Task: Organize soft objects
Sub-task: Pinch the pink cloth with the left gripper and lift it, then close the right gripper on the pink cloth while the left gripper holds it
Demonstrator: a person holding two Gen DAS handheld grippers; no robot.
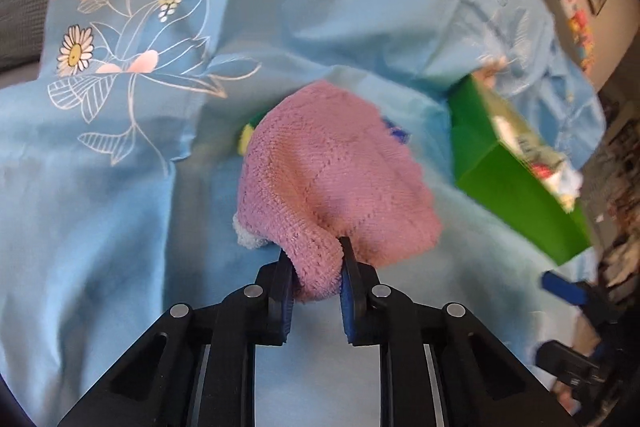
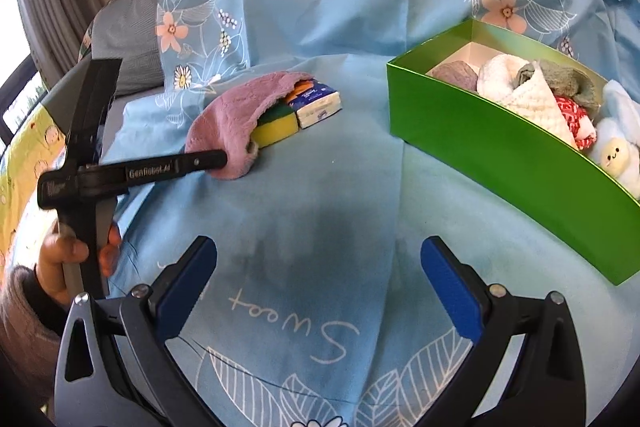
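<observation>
Our left gripper has its fingers pinched on a fold at the near edge of the pink terry washcloth, a nubby, looped fabric with a stitched grid, bunched into a soft dome. From the right wrist view that washcloth drapes over the left side of a rectangular yellow sponge with a green scouring layer, and a small packet of tissues in glossy white and blue wrap lies touching the sponge on its right. Something orange shows behind the sponge; we cannot tell what it is.

Our right gripper hangs with its blue-padded fingers spread wide and nothing between them, above the smooth light blue sheet printed with outlined leaves, pink flowers and script lettering, creased along fold lines.

To the right stands a long, shiny green cardboard box with a white inside, well apart from the washcloth. It holds rolled and folded cloths: a mauve one at the far end, a fluffy white one, a grey-green one, a white waffle-weave one, a red-and-white patterned piece, and a pale blue plush toy with a small face at the near end
</observation>
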